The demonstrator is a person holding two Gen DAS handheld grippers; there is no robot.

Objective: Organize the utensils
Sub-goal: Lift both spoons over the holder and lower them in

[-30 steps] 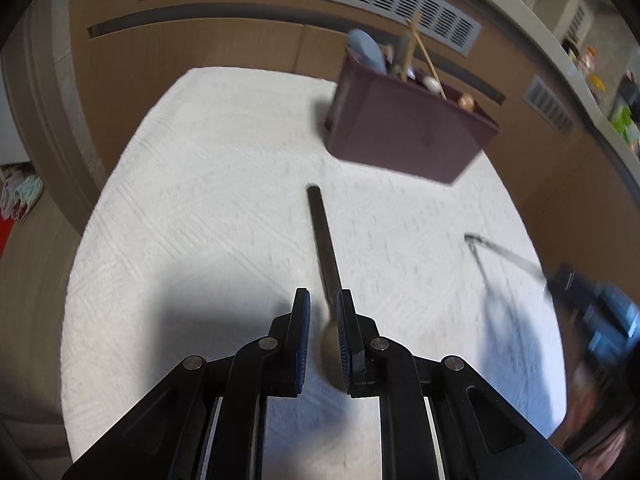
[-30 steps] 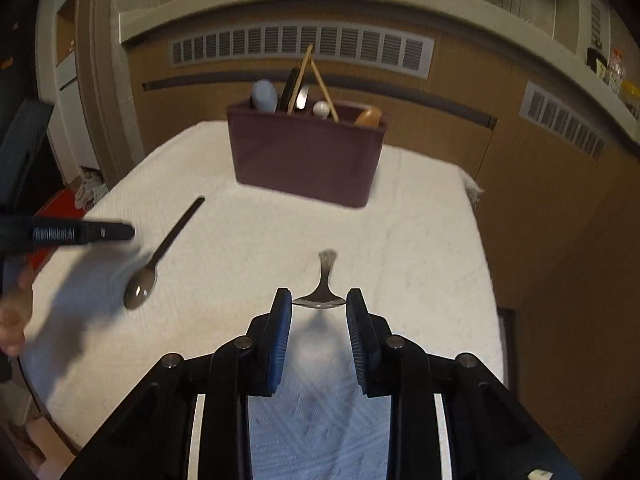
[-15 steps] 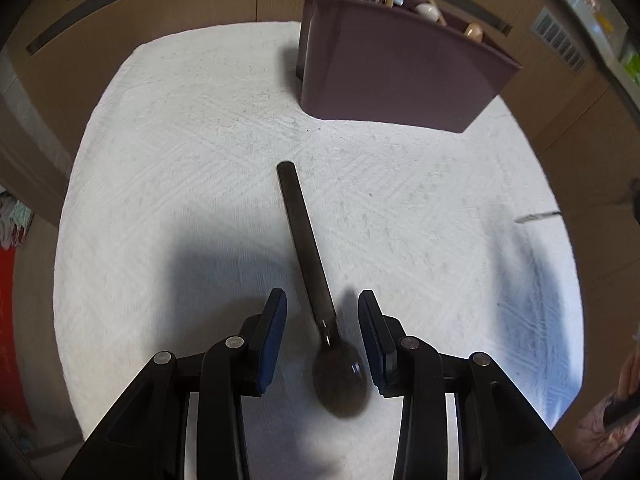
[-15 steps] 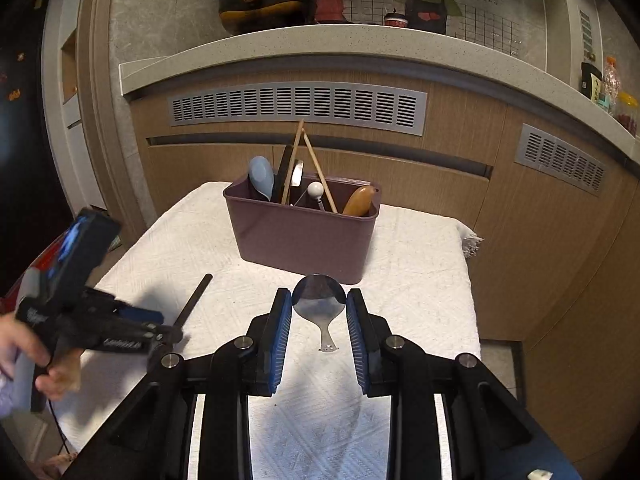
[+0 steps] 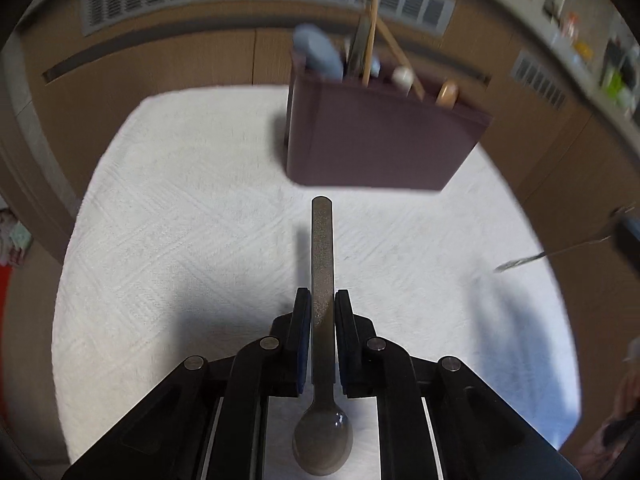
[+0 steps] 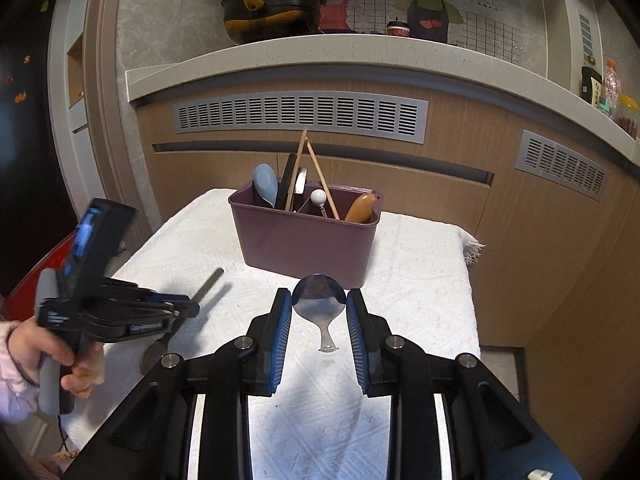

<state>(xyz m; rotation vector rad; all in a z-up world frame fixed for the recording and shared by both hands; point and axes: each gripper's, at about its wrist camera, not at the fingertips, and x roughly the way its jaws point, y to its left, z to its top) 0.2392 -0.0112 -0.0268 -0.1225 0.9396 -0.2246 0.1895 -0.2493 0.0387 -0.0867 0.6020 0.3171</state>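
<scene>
A white textured cloth (image 6: 420,280) was spread over the table surface. Behind it, wood-panelled cabinet fronts (image 6: 460,208) were fitted with grey slatted vents (image 6: 300,114). A pale stone countertop (image 6: 360,54) was mounted above them. On it, a black pot (image 6: 272,12) with a yellow handle was placed. Bottles and jars (image 6: 608,92) were grouped at the right end. A cartoon wall picture (image 6: 432,0) was seen behind.

Glossy metal spoon (image 6: 319,298), rough white cloth (image 6: 416,280)
</scene>
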